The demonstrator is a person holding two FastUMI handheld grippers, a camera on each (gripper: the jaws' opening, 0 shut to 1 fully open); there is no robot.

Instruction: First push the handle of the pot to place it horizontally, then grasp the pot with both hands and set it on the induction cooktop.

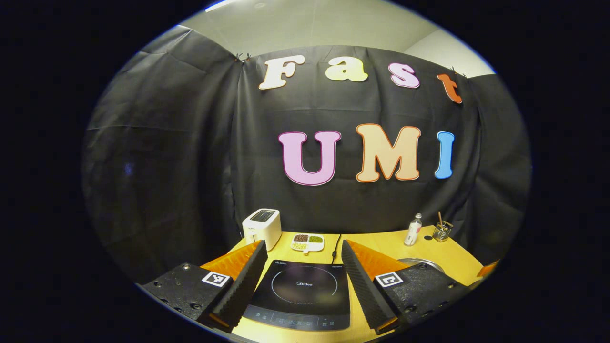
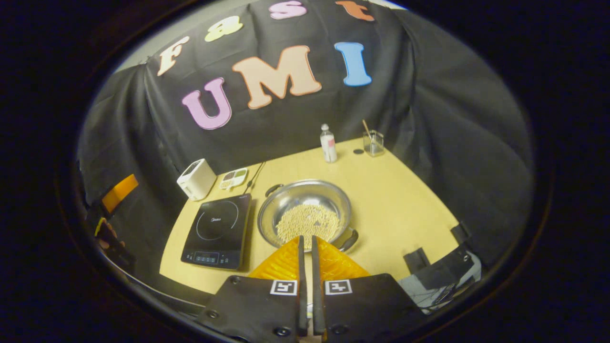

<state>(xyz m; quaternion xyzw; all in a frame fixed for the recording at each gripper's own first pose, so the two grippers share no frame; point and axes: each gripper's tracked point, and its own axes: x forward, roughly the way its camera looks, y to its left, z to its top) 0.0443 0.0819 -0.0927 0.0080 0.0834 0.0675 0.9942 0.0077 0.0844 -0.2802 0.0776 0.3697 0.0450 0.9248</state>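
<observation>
A shallow metal pot [image 2: 305, 209] holding pale beans stands on the yellow table, to the right of the black induction cooktop [image 2: 218, 231]. Its two handles lie on a diagonal, one at the far left [image 2: 274, 189] and one at the near right [image 2: 349, 240]. My right gripper [image 2: 307, 238] is shut with nothing in it, its tips over the pot's near rim. My left gripper [image 1: 303, 245] is open, and the cooktop [image 1: 300, 290] lies between its fingers. A strip of the pot's rim [image 1: 421, 261] shows behind its right finger.
At the back of the table [image 2: 405, 209] stand a white toaster [image 2: 196, 179], a divided dish of beans [image 2: 233, 178], a small bottle [image 2: 328, 143] and a glass jar [image 2: 373, 143]. The cooktop's cord [image 1: 336, 247] runs to the back. Black objects [image 2: 417, 259] sit at the table's right edge.
</observation>
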